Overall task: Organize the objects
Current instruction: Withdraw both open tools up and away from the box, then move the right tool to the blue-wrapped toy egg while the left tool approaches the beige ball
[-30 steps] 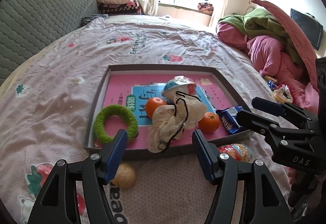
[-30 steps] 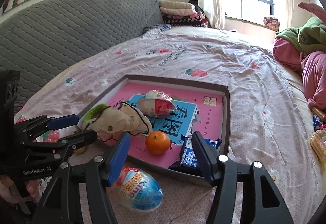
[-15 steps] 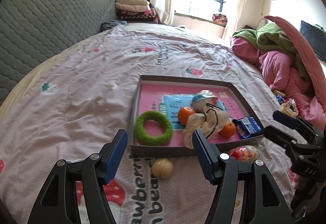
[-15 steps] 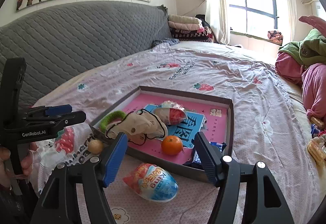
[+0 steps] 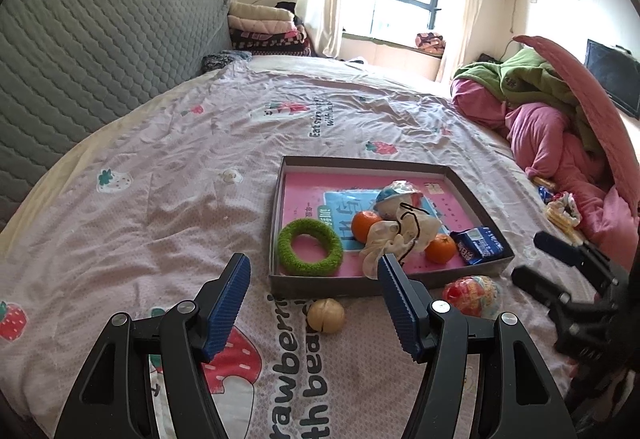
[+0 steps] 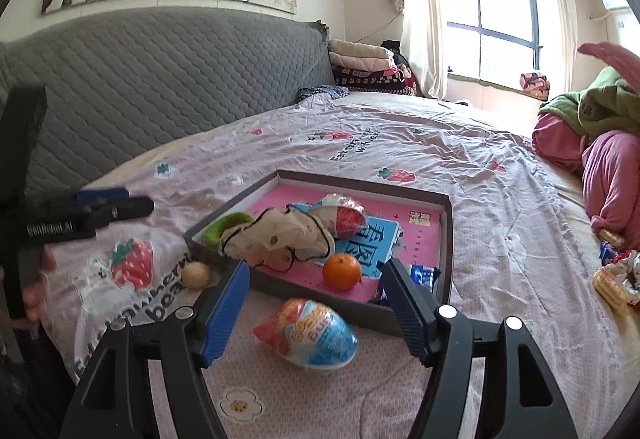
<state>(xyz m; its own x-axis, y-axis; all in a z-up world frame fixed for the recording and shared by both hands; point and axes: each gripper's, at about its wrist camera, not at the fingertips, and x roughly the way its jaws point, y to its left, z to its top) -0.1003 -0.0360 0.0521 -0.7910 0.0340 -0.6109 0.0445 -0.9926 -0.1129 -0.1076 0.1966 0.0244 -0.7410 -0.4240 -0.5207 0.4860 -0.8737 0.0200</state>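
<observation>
A shallow grey box [image 5: 384, 285] with a pink floor lies on the bed. It holds a green ring [image 5: 310, 247], two oranges [image 5: 440, 248], a cream cloth pouch [image 5: 400, 235], a wrapped egg toy [image 5: 396, 195] and a blue snack packet [image 5: 478, 245]. A tan ball [image 5: 326, 315] and a colourful wrapped egg [image 6: 308, 333] lie on the sheet in front of the box. My left gripper [image 5: 314, 303] is open and empty, above the ball. My right gripper [image 6: 316, 309] is open and empty, above the wrapped egg.
The bed sheet [image 5: 180, 199] is pink with strawberry prints. A grey quilted headboard [image 5: 80, 51] stands at the left. Pink and green bedding [image 5: 560, 127] is piled at the right. Loose snack wrappers [image 6: 616, 279] lie right of the box.
Both grippers have pulled back and up from the box. The box and its contents look smaller, and the tan ball now lies between my left fingers.
</observation>
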